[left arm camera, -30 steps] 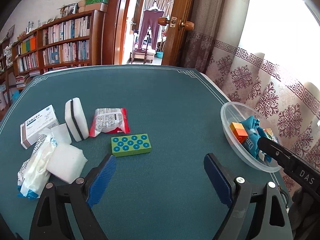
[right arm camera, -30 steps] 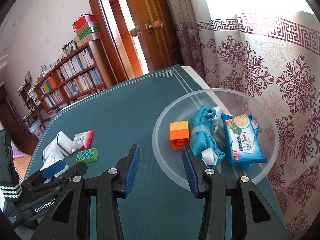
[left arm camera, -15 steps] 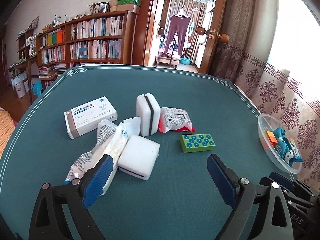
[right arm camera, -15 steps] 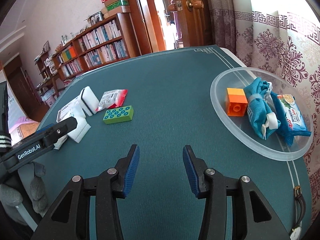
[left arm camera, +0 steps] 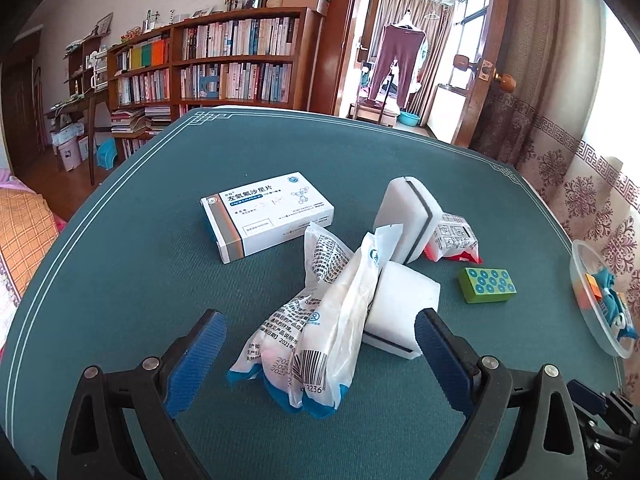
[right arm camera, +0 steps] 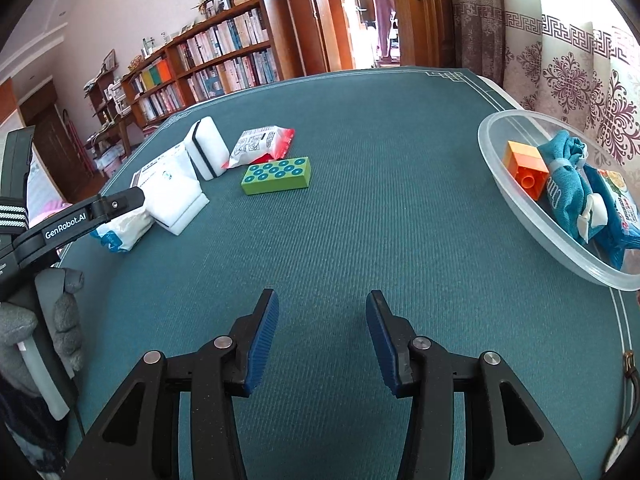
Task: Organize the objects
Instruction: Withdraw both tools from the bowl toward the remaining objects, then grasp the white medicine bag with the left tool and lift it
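Through the left wrist camera, the left gripper [left arm camera: 320,360] is hovering over the green table [left arm camera: 132,280] with its jaws standing wide and gripping nothing; the plastic bag [left arm camera: 320,320] is lying in the gap between the blue pads without touching either. A white sponge [left arm camera: 404,308] is leaning against the bag at about three o'clock of it. A second sponge with a dark stripe [left arm camera: 412,216] is standing on edge at one o'clock, and a medicine box [left arm camera: 268,212] is lying flat at eleven o'clock. A red and white packet [left arm camera: 456,236] is sitting just beside the striped sponge, with a green brick [left arm camera: 486,285] near it at four o'clock. Bare cloth is stretching to the white border lines at nine o'clock. The clear bowl [left arm camera: 584,308] is sitting at the table's three o'clock edge.

Through the right wrist camera, the right gripper [right arm camera: 322,340] is hanging over open cloth, jaws partly apart and holding nothing. The green brick [right arm camera: 276,176] is lying at eleven o'clock, well apart. The bowl [right arm camera: 520,200] is sitting at two o'clock near the table's edge, holding an orange brick [right arm camera: 526,168], a blue cloth [right arm camera: 564,188] and a blue packet [right arm camera: 616,216]. The left gripper's finger [right arm camera: 80,220] is reaching in at nine o'clock beside a gloved hand [right arm camera: 60,320].
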A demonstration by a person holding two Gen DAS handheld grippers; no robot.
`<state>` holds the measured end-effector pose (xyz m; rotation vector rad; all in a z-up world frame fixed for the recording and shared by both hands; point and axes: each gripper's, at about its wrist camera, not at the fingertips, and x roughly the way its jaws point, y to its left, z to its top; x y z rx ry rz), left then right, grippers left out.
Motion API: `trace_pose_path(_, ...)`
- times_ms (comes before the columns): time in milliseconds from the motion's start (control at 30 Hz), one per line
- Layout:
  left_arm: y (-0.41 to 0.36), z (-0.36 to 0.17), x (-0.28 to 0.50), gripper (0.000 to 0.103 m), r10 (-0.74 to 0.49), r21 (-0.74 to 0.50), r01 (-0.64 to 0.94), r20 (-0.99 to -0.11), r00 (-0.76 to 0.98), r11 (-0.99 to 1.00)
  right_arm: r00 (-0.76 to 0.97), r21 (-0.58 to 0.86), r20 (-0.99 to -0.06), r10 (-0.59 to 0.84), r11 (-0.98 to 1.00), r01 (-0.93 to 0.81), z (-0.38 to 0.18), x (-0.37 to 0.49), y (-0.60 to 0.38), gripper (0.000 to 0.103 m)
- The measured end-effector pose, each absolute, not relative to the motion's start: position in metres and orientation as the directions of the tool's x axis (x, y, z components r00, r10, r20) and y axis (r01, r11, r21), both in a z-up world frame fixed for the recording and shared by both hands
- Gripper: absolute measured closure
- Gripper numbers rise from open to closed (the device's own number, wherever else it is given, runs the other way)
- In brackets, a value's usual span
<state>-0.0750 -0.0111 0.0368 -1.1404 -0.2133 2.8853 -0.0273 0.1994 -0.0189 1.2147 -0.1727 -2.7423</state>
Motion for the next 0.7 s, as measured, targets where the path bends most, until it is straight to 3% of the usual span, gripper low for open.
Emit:
trace_pose_path(500,-0.023,0.025,-0.088,0.006,0.025,-0.069,0.035,-0.715,-0.698,-0.997,-0.659,0.155,-0.731,-0.177,-0.984,0.093,-0.022,-0.029,0.196,0.054)
trace_pose_path(700,-0.013,0.03,-0.092,0.016,0.019,-0.022,-0.005,-0.709,-0.705,-1.0,-0.66,0.153,-0.731,-0.176,-0.984,0.094,-0.022,-0.029,0.196,0.053)
